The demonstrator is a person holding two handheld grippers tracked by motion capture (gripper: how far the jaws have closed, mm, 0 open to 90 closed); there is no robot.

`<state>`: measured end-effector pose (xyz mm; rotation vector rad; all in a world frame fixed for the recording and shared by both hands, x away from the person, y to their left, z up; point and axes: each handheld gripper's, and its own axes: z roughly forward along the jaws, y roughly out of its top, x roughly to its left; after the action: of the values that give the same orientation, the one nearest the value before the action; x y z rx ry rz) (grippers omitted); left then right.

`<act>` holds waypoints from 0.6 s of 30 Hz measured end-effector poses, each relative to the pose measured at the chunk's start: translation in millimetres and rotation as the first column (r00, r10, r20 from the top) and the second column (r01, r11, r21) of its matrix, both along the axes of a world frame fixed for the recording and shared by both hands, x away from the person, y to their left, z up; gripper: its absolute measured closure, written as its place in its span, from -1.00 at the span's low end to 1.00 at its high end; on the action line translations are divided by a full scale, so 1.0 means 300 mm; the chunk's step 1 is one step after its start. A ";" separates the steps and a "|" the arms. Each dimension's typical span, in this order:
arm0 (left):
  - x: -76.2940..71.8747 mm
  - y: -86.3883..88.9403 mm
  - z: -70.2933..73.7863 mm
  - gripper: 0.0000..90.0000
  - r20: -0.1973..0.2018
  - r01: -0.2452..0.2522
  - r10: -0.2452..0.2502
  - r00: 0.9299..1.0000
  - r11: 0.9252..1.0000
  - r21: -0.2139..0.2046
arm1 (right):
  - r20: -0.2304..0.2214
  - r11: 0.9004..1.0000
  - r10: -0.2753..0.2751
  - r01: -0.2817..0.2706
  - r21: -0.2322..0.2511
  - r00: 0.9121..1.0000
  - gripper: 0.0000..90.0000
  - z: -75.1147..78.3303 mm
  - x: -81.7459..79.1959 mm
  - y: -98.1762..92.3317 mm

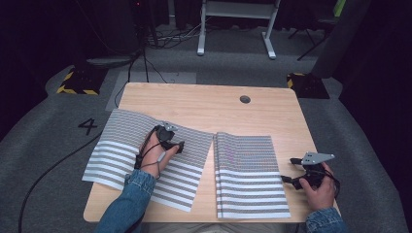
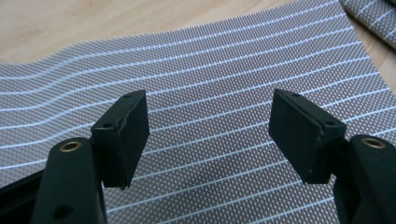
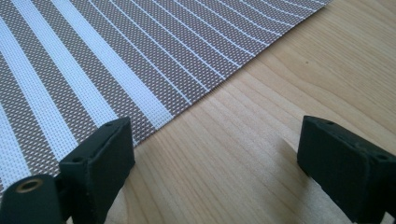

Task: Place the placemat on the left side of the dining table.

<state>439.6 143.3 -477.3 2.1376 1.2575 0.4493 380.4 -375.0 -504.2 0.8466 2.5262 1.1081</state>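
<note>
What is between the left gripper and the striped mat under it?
Nothing visible. The left gripper hangs with its jaws open over the left striped mat, and bare weave shows between them. Whether the pads touch the mat cannot be told.

Two mats of coarse woven mesh, matt, striped grey-brown and white, lie on a table (image 1: 204, 99) of pale, smooth wood with fine grain and a soft sheen: the left mat (image 1: 121, 150) ripples, the right mat (image 1: 248, 179) lies flatter. The left gripper (image 2: 210, 135) and right gripper (image 3: 215, 163) have matt black plastic jaws with small brass-coloured fittings. A sleeve (image 1: 128, 204) is blue denim.
</note>
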 end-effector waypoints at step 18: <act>-0.010 -0.072 -0.064 -0.57 -0.007 0.061 -0.061 0.998 0.998 -0.010 | 0.001 1.000 0.000 0.000 0.000 1.000 -0.75 0.000 0.000 0.000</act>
<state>436.5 121.7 -496.5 2.1650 1.1932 0.4093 380.4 -375.0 -504.2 0.8456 2.5261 1.1077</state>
